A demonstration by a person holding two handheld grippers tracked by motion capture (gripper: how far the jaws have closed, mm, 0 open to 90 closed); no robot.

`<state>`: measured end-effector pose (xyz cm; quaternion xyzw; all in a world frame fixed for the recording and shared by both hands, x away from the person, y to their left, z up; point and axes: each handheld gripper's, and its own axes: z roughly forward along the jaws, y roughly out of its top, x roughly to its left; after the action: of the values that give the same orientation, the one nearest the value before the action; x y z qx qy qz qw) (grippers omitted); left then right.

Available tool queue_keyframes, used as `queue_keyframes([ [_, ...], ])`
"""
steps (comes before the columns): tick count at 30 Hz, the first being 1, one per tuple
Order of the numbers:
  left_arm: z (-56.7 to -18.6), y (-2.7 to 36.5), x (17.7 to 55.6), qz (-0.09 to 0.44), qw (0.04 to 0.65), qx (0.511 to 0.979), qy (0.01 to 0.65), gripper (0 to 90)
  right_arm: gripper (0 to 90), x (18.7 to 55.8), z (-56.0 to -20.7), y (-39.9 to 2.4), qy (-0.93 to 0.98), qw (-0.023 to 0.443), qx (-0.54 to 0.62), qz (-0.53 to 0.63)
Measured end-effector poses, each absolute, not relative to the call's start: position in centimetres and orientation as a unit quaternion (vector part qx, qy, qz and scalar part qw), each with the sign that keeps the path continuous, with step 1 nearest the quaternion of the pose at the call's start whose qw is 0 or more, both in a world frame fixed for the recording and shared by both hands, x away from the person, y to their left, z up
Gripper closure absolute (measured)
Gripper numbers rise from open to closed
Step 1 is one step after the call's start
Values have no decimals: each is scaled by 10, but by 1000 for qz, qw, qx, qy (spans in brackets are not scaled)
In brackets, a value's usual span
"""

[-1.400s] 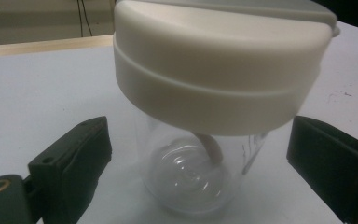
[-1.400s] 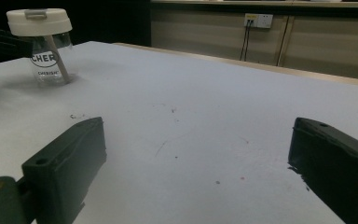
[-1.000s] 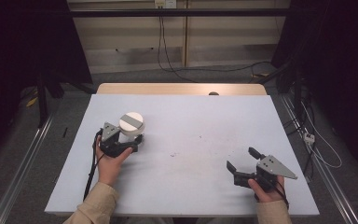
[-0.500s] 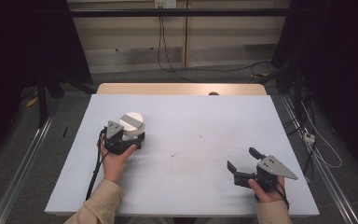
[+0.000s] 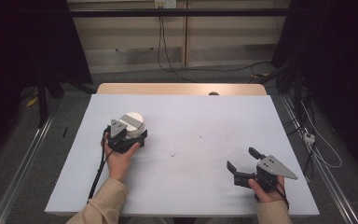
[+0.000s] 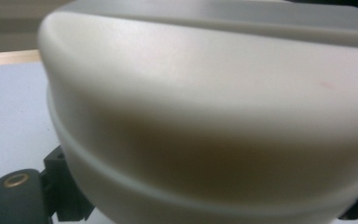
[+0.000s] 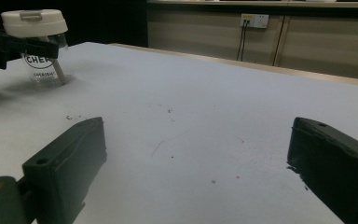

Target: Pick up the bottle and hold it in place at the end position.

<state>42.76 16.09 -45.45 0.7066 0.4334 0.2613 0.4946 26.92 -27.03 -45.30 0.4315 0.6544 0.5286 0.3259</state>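
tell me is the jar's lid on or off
On: the white lid sits atop the clear jar, held by the left gripper.

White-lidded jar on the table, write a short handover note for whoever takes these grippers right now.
Left gripper: shut on the clear jar at its white lid, left side of the table; the jar seems to stand on the table.
Right gripper: open, holding nothing, near the front right.
Done: jar gripped.
Left: lid is on; a likely next step is bringing the right gripper over.
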Motion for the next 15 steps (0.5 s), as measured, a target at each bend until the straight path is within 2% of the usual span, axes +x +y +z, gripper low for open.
queue_keyframes([
  [15,-455,162,430,265,500,705,427,170,40,269,-453,-270,655,326,432,527],
])
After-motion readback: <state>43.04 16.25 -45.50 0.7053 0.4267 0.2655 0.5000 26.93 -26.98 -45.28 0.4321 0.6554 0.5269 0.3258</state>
